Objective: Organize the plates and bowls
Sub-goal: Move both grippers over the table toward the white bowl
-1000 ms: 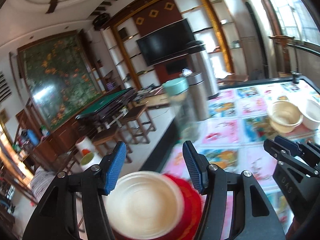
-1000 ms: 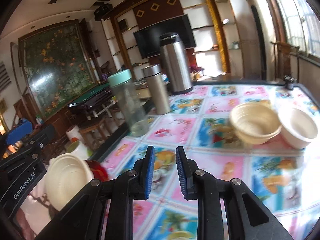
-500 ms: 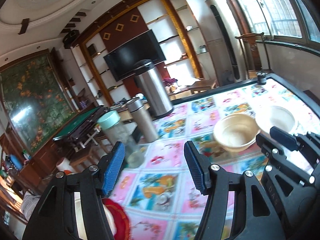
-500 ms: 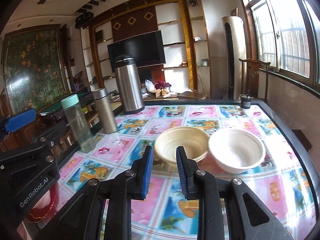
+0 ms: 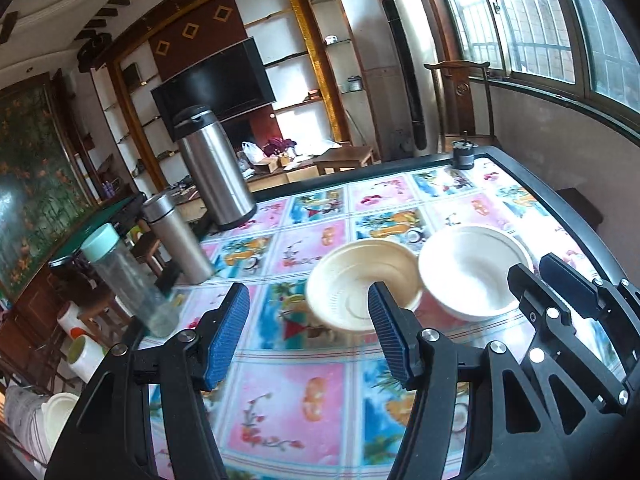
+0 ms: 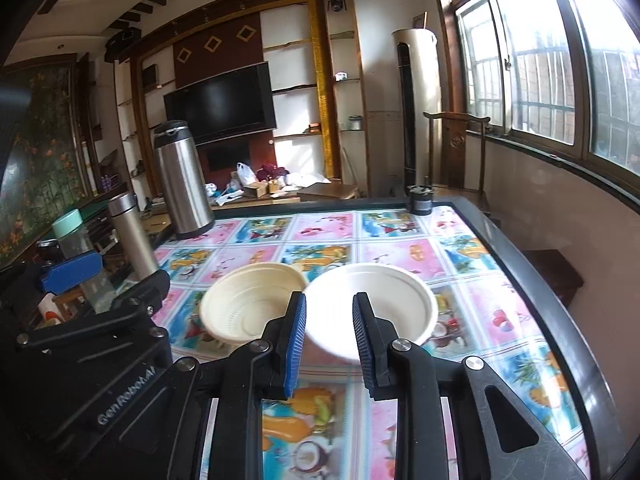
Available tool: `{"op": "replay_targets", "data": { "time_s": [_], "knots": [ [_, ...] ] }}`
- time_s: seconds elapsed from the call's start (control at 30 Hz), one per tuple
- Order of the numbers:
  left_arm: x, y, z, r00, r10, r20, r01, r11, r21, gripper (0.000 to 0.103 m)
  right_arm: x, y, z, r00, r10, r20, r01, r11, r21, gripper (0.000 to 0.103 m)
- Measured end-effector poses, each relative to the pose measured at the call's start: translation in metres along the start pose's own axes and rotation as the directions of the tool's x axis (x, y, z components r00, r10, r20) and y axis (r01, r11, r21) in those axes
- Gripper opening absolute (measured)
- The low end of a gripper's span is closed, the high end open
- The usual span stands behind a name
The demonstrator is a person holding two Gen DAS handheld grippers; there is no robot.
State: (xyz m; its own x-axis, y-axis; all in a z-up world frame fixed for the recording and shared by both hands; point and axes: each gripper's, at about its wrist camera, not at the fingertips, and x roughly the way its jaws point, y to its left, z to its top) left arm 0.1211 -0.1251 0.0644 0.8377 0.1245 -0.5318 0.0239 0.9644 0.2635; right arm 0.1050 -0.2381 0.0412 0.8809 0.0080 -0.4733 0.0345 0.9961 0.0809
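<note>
Two bowls stand side by side on the patterned table. The cream bowl [image 5: 352, 280] [image 6: 244, 304] is on the left and touches the white bowl [image 5: 472, 268] [image 6: 384, 296] on the right. My left gripper [image 5: 308, 332] is open and empty, hovering just short of the cream bowl. My right gripper [image 6: 330, 340] is open by a narrow gap with nothing in it, its tips at the white bowl's near wall. It also shows at the right in the left wrist view [image 5: 560, 296]. Another cream bowl [image 5: 56, 420] sits low off the table's left side.
A tall steel thermos [image 5: 212, 172], a slim steel flask [image 5: 176, 236] and a clear bottle with a mint lid [image 5: 128, 280] line the table's left side. A small dark jar [image 5: 462, 156] stands at the far corner. The black table rim [image 6: 560, 312] runs along the right.
Both views have swung right, away from the cream bowl on a red plate beside the table, to the two bowls on it. Both grippers have come closer to these bowls; neither jaw gap has changed.
</note>
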Motion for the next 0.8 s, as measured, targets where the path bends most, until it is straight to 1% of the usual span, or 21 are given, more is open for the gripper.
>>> {"op": "replay_targets", "data": {
  "time_s": [0.1,0.47,0.7,0.73,0.8],
  "knots": [
    [0.003,-0.012,0.004,1.0,-0.02,0.002,0.02,1.0,-0.004,0.061,0.001,-0.01,0.0,1.0,-0.021,0.0,0.021,1.0,0.003,0.027],
    [0.007,-0.034,0.021,0.999,-0.046,0.028,0.046,0.999,0.003,0.061,0.008,-0.039,0.005,0.997,-0.076,-0.002,0.076,0.997,0.018,0.027],
    [0.012,-0.044,0.026,0.998,-0.062,0.032,0.062,0.998,0.004,0.061,0.014,-0.072,0.018,0.991,-0.137,-0.003,0.137,0.989,0.049,0.028],
    [0.012,-0.046,0.027,0.997,-0.064,0.032,0.064,0.998,0.004,0.061,0.016,-0.076,0.021,0.989,-0.146,-0.002,0.146,0.988,0.05,0.029],
    [0.013,-0.048,0.029,0.997,-0.07,0.033,0.07,0.998,0.001,0.061,0.021,-0.083,0.029,0.985,-0.173,-0.006,0.173,0.984,0.046,0.035]
  ]
}}
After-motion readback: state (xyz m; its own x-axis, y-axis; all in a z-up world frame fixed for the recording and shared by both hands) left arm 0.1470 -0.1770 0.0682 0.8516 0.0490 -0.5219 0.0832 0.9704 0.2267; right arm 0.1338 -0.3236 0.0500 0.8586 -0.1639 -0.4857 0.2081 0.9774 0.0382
